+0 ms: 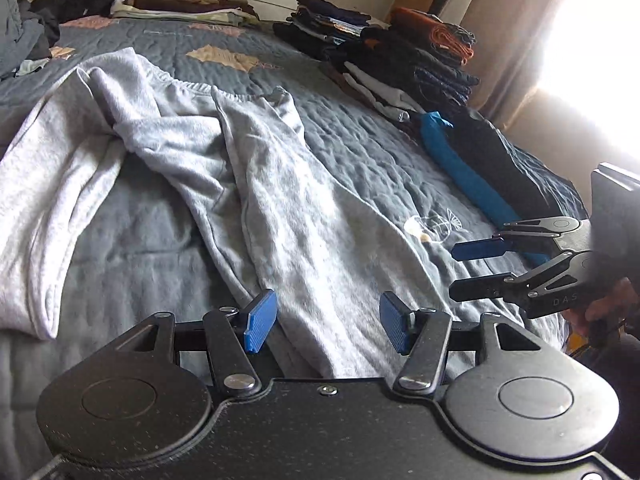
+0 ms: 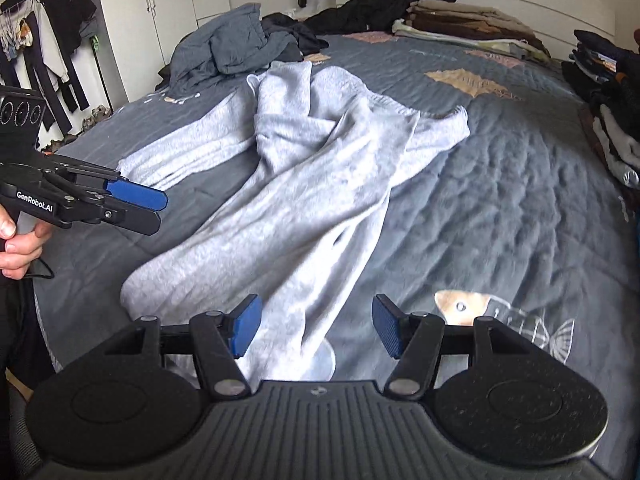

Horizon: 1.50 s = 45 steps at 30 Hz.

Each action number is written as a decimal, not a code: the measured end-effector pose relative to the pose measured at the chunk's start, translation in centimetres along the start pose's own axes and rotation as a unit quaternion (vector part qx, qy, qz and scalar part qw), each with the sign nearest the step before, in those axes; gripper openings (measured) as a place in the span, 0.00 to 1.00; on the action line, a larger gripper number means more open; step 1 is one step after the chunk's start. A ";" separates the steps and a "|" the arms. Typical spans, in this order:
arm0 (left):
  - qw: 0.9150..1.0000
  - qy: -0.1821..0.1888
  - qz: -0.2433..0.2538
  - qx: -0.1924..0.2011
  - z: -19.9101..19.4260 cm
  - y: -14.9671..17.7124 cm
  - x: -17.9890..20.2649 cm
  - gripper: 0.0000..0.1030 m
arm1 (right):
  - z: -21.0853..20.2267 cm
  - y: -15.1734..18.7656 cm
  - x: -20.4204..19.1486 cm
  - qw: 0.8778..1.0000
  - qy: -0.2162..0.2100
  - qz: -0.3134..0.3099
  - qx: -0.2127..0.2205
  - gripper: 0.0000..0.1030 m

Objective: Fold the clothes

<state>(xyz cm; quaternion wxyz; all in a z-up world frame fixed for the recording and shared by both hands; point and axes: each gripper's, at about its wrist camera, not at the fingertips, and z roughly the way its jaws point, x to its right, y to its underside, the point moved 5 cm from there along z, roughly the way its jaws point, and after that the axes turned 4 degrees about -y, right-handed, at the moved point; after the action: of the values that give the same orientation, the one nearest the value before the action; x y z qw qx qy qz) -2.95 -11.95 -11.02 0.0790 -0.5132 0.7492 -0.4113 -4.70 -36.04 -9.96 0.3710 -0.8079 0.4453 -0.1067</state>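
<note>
1. Lying crumpled on the bed (image 1: 360, 152), the grey sweatshirt (image 1: 248, 184) sits just ahead of both tools; no fold made yet.
2. Left gripper (image 1: 326, 320): jaws apart, nothing held. Right gripper (image 2: 316, 326): the same.
3. Folded stacks (image 1: 400, 60) beyond the right gripper suggest earlier garments done; unfolded pile (image 2: 236, 52) beyond the left remains.
</note>
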 end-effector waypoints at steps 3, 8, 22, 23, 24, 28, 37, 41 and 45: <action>1.000 0.015 -0.013 -0.015 0.4 1.3 0.0 0.55 | 0.2 1.2 -0.9 1.000 -0.008 0.008 0.000 0.59; 0.999 0.010 -0.021 -0.031 1.3 2.4 -0.3 0.44 | 1.1 2.8 -2.1 1.000 -0.020 0.021 -0.011 0.55; 0.998 0.013 0.006 -0.062 1.0 2.6 -0.6 0.06 | -0.2 5.4 -1.7 0.998 -0.004 0.058 -0.023 0.00; 0.998 0.010 0.015 -0.067 1.1 2.8 -0.5 0.07 | -0.2 5.7 -1.6 0.998 -0.009 0.063 -0.029 0.00; 0.997 0.006 0.026 -0.071 1.3 3.0 -0.2 0.07 | -0.1 5.8 -1.7 0.998 -0.012 0.059 -0.033 0.01; 0.997 0.005 0.036 -0.064 0.7 2.6 -0.1 0.08 | 0.4 6.0 -2.1 0.997 0.002 0.039 -0.061 0.02; 0.999 -0.034 0.038 -0.006 -2.4 0.2 -1.5 0.31 | -3.1 2.9 -1.6 0.997 0.018 0.077 0.022 0.10; 0.998 -0.061 0.022 0.015 -3.7 -0.7 -3.5 0.32 | -2.4 -0.1 -3.6 0.992 -0.007 0.094 0.081 0.32; 0.995 -0.096 0.010 0.023 -4.6 -1.3 -5.8 0.33 | 0.1 -2.6 -6.6 0.989 -0.039 0.097 0.106 0.44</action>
<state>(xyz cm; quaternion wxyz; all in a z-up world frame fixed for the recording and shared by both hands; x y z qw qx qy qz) -1.82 -4.79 -8.92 0.1670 -0.5410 0.7334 -0.3763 -6.81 -29.83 -7.19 0.4804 -0.7203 0.4929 -0.0857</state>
